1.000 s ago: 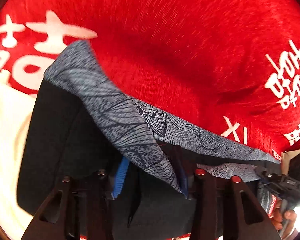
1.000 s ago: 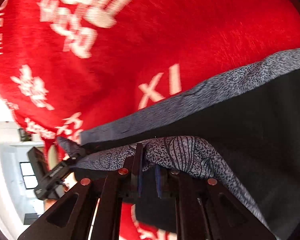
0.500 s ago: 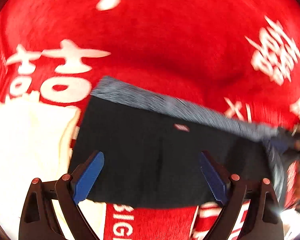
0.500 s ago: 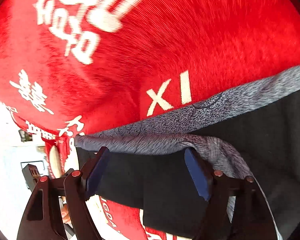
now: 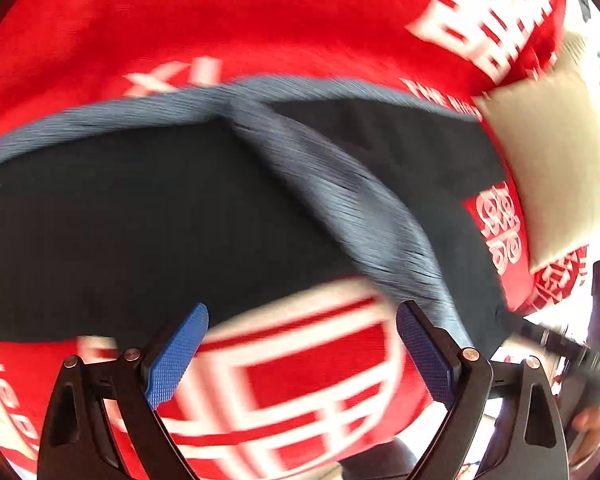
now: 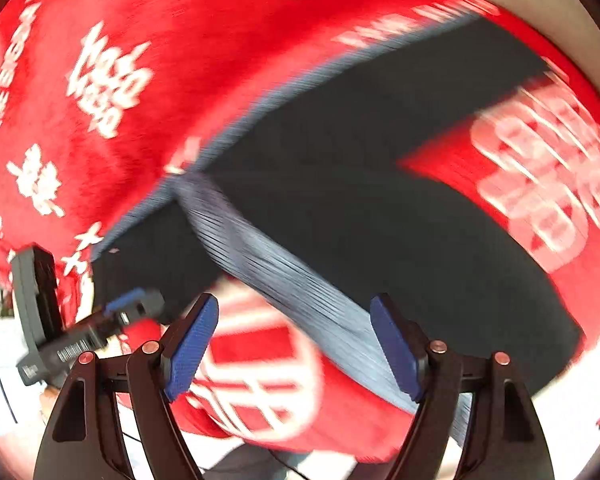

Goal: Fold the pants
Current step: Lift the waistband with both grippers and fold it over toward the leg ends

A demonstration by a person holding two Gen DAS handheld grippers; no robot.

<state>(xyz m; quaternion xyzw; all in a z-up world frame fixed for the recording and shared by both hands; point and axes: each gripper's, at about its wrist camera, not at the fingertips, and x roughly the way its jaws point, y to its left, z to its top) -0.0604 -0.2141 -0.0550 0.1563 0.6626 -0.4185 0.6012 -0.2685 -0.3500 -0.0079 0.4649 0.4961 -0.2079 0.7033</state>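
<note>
Left gripper [image 5: 301,354]: pointed steeply down above the near edge of the cloth, blue pads spread wide, nothing between them.
Right gripper [image 6: 294,346]: also tilted steeply down, jaws wide apart and empty, over the grey band of the pants.
Pants [image 5: 140,220]: black with a grey patterned band, lying flat on the cloth, free of both tools.
Surface: red cloth [image 5: 260,20] with white lettering; a cream pillow [image 5: 547,168] lay at its right edge.
Left view only: the pillow, and a hand [image 5: 589,420] at lower right.
Right view only: the other tool at lower left.
Sharpness: both views were motion-blurred.
</note>
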